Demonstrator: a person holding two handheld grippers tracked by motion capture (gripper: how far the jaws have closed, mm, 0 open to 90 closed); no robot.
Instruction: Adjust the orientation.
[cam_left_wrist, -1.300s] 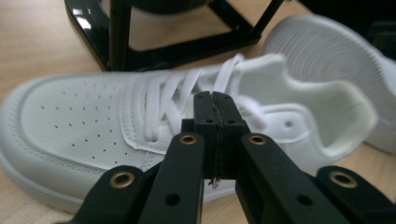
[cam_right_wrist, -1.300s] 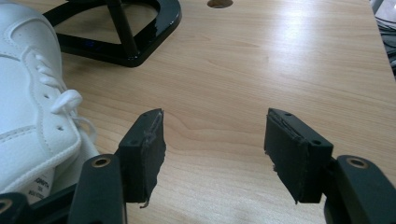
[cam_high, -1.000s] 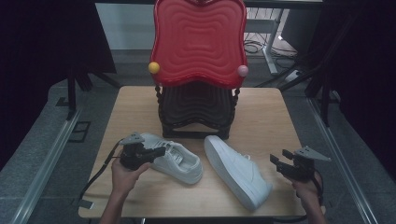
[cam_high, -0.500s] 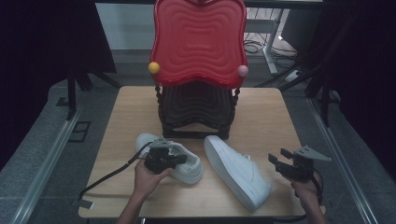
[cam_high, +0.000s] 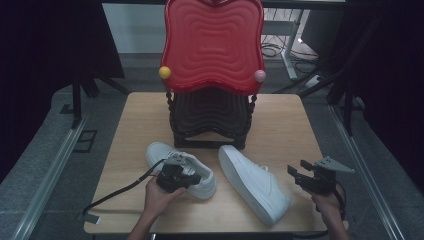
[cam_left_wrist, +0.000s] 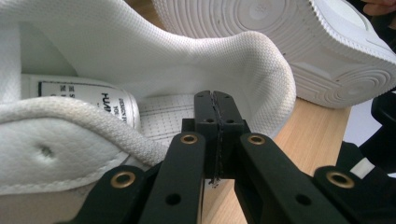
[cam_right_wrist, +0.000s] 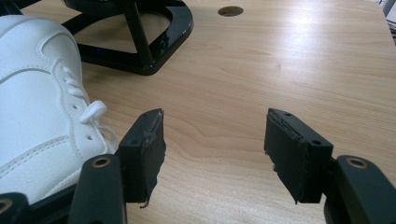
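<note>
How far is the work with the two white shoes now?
Nothing looks finished: both shoes lie on the table. In hand: the left gripper, jaws shut, sits at the upright shoe's opening. Left: the tipped shoe; the right gripper waits open beside it.

Left hand (cam_high: 159, 192) enters from the table's near edge, forearm angled toward the table's middle. It grips the left gripper (cam_high: 196, 178), which points level toward the right edge; its cable trails back toward the near left corner. In the left gripper view the jaws stand pressed together, pads meeting with nothing between them.

Right hand (cam_high: 327, 207) sits at the near right corner, holding the right gripper (cam_high: 295, 173) pointed toward the left edge. In the right gripper view (cam_right_wrist: 212, 149) its jaws stand wide apart, nothing between them.
</note>
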